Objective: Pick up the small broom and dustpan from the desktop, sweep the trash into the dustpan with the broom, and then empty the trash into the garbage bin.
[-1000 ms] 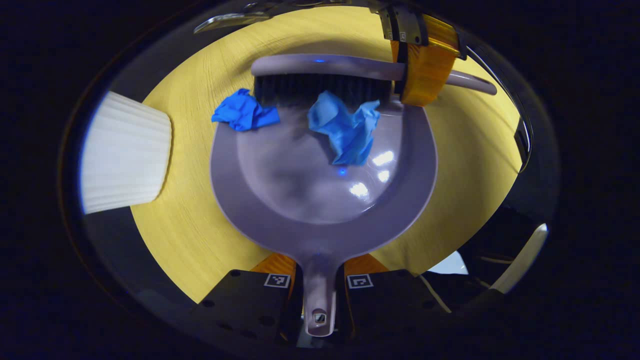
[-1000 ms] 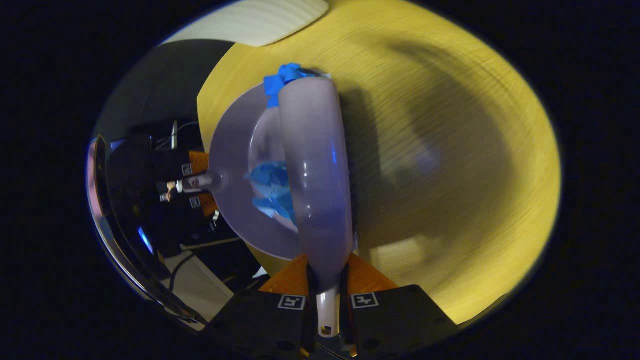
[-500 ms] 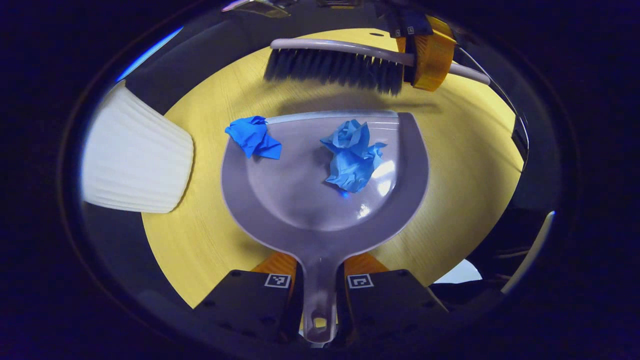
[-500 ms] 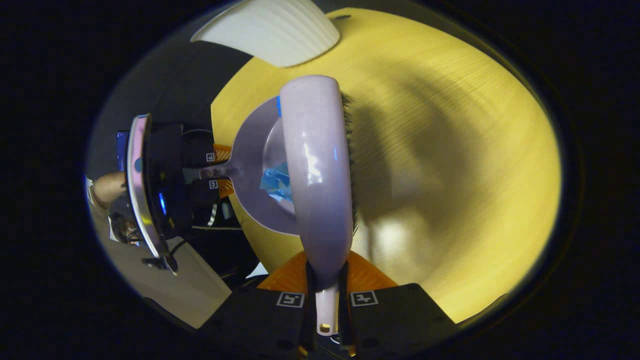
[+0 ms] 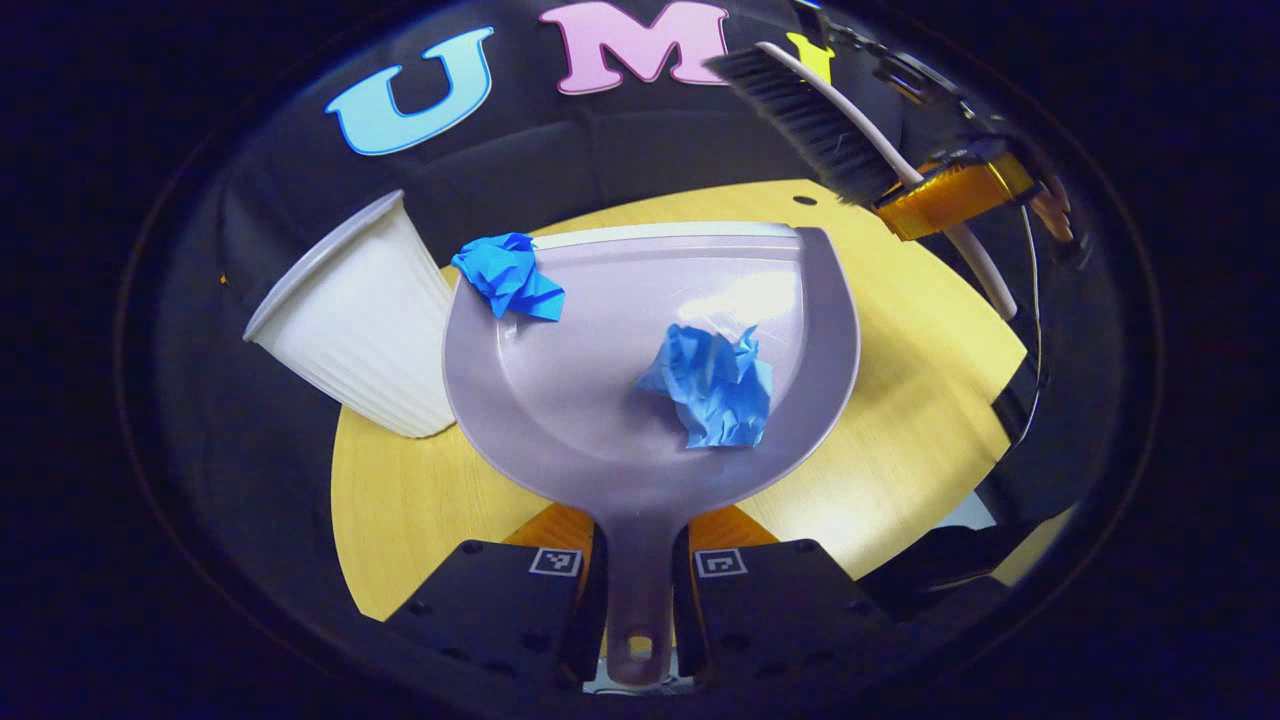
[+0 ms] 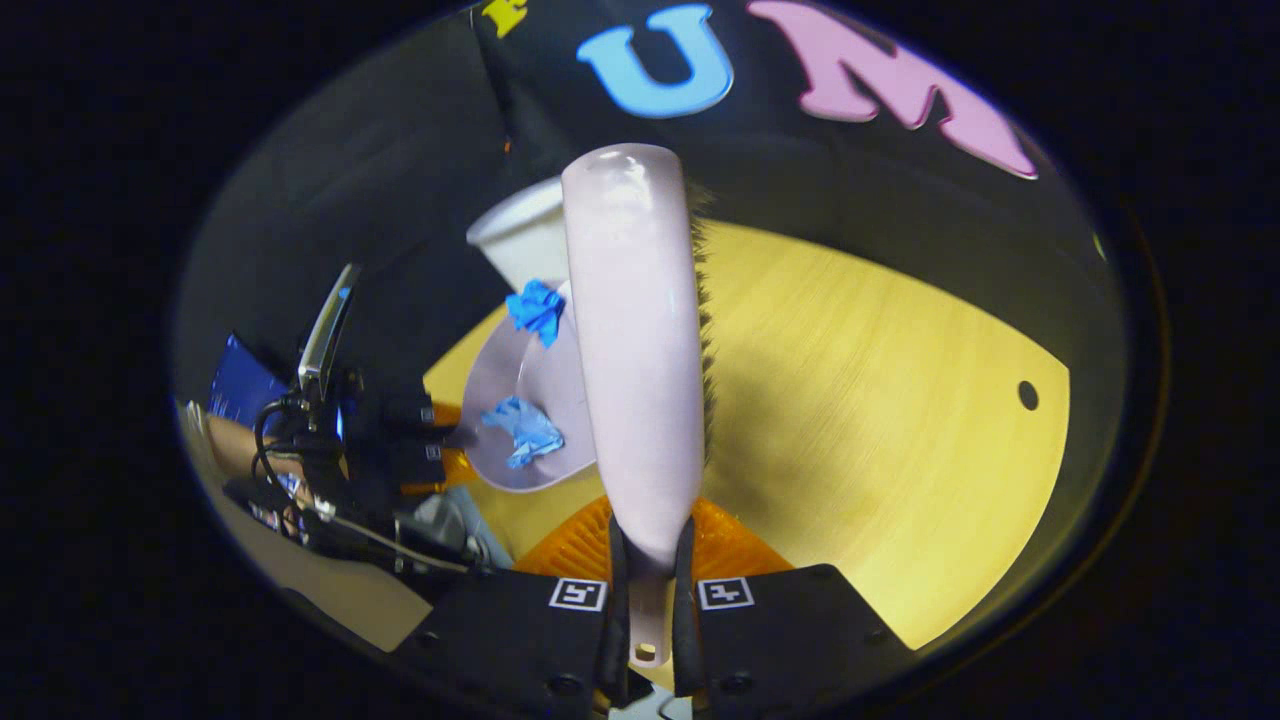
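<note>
In the left gripper view, the left gripper (image 5: 638, 570) sat at the bottom centre of the frame, its jaws clamped on the handle of a grey dustpan (image 5: 600, 400) that filled the middle. One crumpled blue scrap (image 5: 715, 385) lay inside the pan, right of centre; a second blue scrap (image 5: 505, 277) rested on the pan's upper left rim. A ribbed white garbage bin (image 5: 355, 315) stood at left, just beside the pan, at the edge of the yellow worktop (image 5: 900, 400). In the upper right, the right gripper (image 5: 945, 195) held the small broom (image 5: 830, 125), bristles facing down-left, well above the pan. In the right gripper view, that gripper's jaws clamped the broom handle at bottom centre.
</note>
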`<action>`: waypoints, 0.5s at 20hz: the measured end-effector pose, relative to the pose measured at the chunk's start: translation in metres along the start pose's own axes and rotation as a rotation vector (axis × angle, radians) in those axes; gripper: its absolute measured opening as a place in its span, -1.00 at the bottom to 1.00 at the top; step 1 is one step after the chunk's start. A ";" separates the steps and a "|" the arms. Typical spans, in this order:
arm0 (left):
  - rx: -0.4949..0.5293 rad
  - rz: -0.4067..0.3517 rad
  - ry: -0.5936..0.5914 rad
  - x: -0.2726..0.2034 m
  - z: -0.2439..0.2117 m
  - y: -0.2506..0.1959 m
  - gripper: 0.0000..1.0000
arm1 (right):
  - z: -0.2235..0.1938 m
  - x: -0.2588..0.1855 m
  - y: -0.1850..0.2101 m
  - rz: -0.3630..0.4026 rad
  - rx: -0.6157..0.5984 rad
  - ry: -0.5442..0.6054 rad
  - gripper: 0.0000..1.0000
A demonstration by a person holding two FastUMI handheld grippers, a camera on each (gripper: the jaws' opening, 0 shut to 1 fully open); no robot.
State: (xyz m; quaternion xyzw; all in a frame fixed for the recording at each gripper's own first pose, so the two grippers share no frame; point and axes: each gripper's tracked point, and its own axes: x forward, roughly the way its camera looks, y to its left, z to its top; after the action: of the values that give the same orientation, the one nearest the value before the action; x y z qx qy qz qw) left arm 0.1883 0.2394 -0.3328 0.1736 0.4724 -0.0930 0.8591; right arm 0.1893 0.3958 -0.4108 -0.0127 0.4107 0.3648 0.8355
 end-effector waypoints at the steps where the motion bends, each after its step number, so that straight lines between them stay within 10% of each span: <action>1: -0.017 -0.001 -0.035 -0.012 0.009 0.003 -0.47 | 0.002 0.006 -0.002 -0.022 0.026 -0.101 -0.63; 10: -0.022 0.163 -0.231 -0.064 0.069 0.063 -0.51 | 0.017 -0.006 -0.026 -0.213 0.160 -0.846 -0.64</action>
State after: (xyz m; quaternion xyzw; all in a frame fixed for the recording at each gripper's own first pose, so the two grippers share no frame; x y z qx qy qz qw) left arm 0.2286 0.2707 -0.2316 0.1902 0.3556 -0.0369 0.9143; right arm 0.2143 0.3783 -0.4023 0.1601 0.0558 0.2170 0.9613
